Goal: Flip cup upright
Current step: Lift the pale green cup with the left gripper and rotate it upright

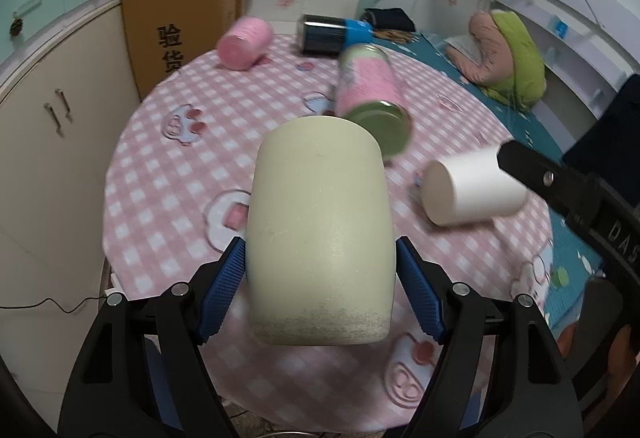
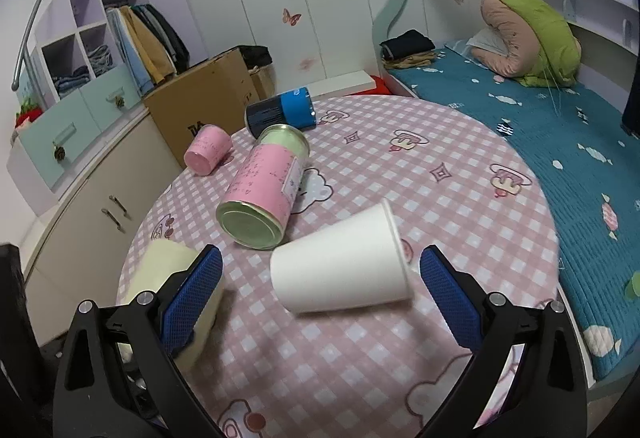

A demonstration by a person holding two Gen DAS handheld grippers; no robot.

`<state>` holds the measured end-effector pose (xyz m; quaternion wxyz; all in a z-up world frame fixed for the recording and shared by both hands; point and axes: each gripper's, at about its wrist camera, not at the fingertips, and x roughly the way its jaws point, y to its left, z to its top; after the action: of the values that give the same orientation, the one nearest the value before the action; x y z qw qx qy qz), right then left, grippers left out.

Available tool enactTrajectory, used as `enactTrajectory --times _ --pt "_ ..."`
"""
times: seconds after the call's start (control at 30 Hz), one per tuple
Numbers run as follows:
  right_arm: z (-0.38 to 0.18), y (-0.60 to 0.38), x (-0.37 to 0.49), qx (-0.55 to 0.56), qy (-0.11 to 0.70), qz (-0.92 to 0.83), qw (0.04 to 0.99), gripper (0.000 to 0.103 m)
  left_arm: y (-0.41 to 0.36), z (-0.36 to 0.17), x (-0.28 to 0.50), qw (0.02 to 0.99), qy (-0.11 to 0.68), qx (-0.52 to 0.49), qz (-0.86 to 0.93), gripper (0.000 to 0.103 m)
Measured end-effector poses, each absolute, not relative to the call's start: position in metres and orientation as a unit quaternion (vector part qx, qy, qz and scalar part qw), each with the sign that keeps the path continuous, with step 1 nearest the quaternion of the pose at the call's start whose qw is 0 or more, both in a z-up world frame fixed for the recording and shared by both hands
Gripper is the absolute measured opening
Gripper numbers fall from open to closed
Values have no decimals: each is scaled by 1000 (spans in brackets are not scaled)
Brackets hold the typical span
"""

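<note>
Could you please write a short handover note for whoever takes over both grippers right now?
Left gripper: pads against both sides of the cream cup, which looks lifted off the table.
Right gripper: open, jaws either side of the white paper cup, not touching it; that cup lies on its side on the pink checked tablecloth.
Also lying on their sides: pink-and-green can, small pink cup, blue-and-black canister.
Done: none standing upright yet.
Left: stand the cream cup upright, then grasp and right the paper cup.
</note>
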<state>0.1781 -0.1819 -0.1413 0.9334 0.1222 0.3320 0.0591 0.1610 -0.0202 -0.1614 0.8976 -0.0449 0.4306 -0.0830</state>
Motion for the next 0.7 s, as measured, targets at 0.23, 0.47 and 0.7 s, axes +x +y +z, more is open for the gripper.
enactTrajectory --times 0.23,0.47,0.7 --pt "-140 -196 168 127 331 43 934 96 -41 -169 163 896 432 -44 -94 76" --pt "-146 -193 168 129 341 46 930 96 -44 -169 166 897 429 -39 -94 78" --pt "-138 -186 165 139 338 55 929 96 -30 -147 155 905 406 -49 -113 91"
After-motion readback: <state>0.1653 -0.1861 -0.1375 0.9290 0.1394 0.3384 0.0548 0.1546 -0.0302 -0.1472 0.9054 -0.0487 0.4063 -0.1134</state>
